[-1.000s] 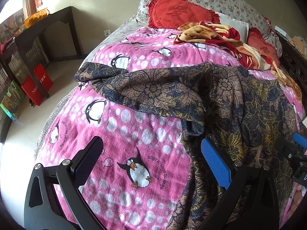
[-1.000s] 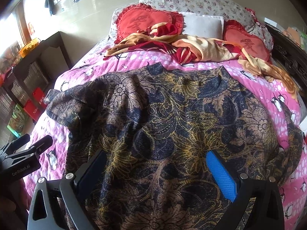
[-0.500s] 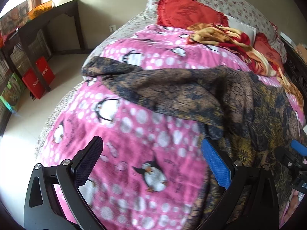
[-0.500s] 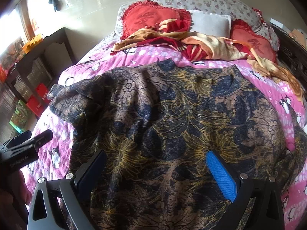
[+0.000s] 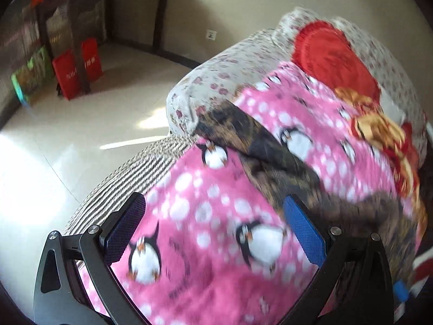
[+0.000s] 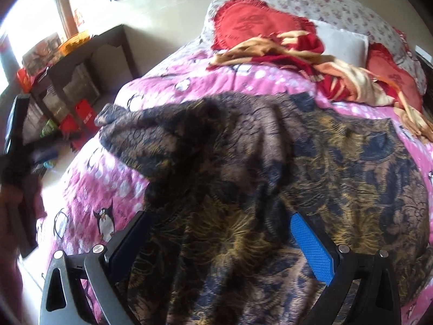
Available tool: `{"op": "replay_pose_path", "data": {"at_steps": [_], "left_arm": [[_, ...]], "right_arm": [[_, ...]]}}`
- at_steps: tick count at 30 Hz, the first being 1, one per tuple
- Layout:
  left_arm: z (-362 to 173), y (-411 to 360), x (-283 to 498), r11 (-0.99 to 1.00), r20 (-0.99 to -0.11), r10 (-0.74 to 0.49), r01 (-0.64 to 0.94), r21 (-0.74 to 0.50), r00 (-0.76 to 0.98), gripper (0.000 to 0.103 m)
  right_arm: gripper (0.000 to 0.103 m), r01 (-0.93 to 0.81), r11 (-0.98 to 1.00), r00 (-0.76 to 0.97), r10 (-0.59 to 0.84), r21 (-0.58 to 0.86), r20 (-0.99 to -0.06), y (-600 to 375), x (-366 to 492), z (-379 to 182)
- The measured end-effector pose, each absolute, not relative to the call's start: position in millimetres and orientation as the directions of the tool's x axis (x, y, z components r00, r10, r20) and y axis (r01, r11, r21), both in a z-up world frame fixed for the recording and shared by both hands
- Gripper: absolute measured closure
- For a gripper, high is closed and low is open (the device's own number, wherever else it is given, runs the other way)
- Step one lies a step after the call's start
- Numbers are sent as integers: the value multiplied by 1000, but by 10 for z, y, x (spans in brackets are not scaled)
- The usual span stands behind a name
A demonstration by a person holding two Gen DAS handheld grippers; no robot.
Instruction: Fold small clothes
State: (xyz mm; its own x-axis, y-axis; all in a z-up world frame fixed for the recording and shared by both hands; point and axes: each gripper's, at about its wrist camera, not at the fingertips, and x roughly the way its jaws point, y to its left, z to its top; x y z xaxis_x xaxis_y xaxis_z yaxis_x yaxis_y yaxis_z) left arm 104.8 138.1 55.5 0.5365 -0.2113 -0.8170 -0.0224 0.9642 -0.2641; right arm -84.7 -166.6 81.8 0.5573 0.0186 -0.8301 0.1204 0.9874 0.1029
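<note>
Pink penguin blanket point(image 5: 205, 243) covers the bed, with red heart cushions point(image 6: 249, 24) at the top of the frame. Dark floral garment point(image 6: 311, 168) lies spread across the middle of it. Left tool point(image 5: 213, 230) hangs open over bare blanket at lower centre; right tool point(image 6: 219, 243) gapes empty above the garment's near edge.

Garment point(image 6: 270, 168): thin matt patterned cloth, creased. Blanket point(image 5: 205, 233) under left claw point(image 5: 213, 233): fleecy. Floor point(image 5: 81, 124) beyond: glossy tile.
</note>
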Motion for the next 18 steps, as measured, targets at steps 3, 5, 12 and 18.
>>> {"op": "replay_pose_path", "data": {"at_steps": [3, 5, 12, 18], "left_arm": [[390, 1513, 1408, 929, -819, -265, -92, -357, 509, 1], [272, 1529, 1609, 919, -842, -276, -129, -372, 463, 2], [340, 1323, 1848, 934, -838, -286, -60, -352, 464, 8], [528, 890, 2247, 914, -802, -395, 103, -393, 447, 8]], "right_arm": [[0, 104, 988, 550, 39, 114, -834, -1631, -848, 795], [0, 100, 988, 546, 47, 121, -837, -1618, -847, 793], [0, 89, 988, 533, 62, 128, -844, -1621, -782, 749], [0, 97, 983, 506, 84, 153, -858, -1604, -690, 641]]}}
